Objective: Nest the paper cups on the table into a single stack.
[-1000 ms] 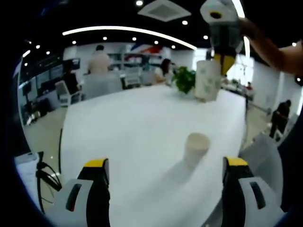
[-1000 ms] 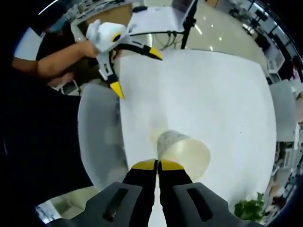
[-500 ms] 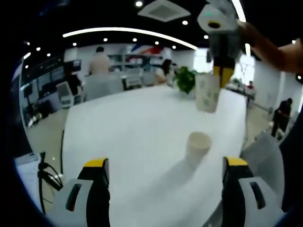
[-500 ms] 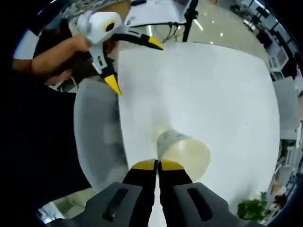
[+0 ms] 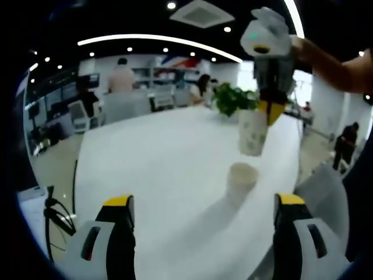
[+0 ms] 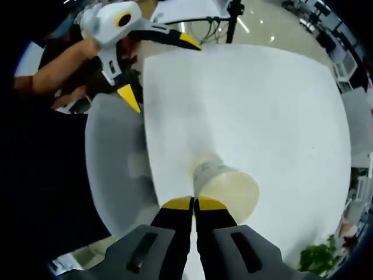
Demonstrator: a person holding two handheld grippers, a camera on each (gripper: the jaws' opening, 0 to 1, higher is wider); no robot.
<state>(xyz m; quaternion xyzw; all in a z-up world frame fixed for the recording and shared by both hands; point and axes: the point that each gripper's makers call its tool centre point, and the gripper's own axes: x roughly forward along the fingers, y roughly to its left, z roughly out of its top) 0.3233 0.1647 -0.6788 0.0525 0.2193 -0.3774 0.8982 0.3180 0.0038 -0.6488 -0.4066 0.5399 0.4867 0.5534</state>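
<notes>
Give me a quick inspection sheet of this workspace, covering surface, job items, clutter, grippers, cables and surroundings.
Surface: white table, bare around the cups.
Job's things: held cup hangs above the standing cup, not nested.
Clutter: potted plant at the far edge.
Grippers: right gripper shut on the held cup's rim; left gripper open, holding nothing.
Cables: black cables beside the table.
Surroundings: office, ceiling lights, people at desks.
</notes>
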